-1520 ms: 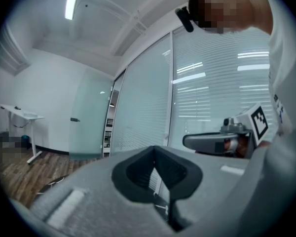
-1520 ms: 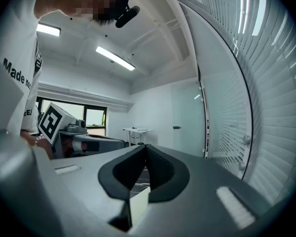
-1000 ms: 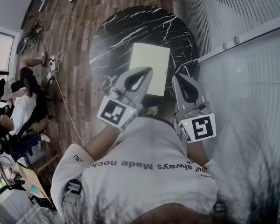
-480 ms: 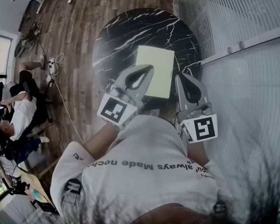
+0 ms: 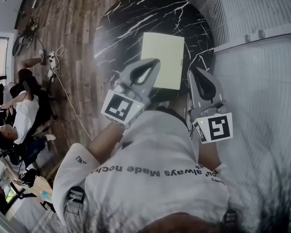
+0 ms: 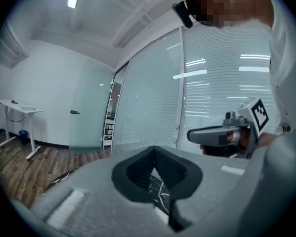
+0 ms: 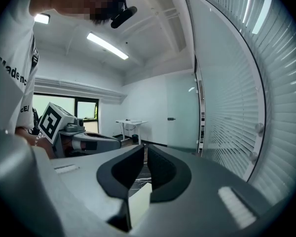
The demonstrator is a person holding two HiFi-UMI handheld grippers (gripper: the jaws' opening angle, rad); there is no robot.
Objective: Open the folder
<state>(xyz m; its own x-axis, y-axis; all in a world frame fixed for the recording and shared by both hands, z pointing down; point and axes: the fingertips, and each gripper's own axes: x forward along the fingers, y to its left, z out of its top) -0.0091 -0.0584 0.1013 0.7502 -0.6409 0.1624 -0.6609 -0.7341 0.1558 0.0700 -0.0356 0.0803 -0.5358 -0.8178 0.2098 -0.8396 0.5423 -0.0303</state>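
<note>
You are reaching in: your left gripper (image 5: 153, 63) has its fingers together and empty, and your right gripper (image 5: 198, 73) has just been opening to a thin, empty slit. Close by both tips, upper middle of the frame, the folder (image 5: 166, 56) lies closed on the black table (image 5: 126, 28); next, catch its cover edge. You cannot see which side opens.

My head camera looks steeply down on the table (image 5: 131, 33). Those on my left gripper (image 5: 153, 64) and right gripper (image 5: 198, 73) sit close behind their jaws, nearly level, sharing that tabletop.
</note>
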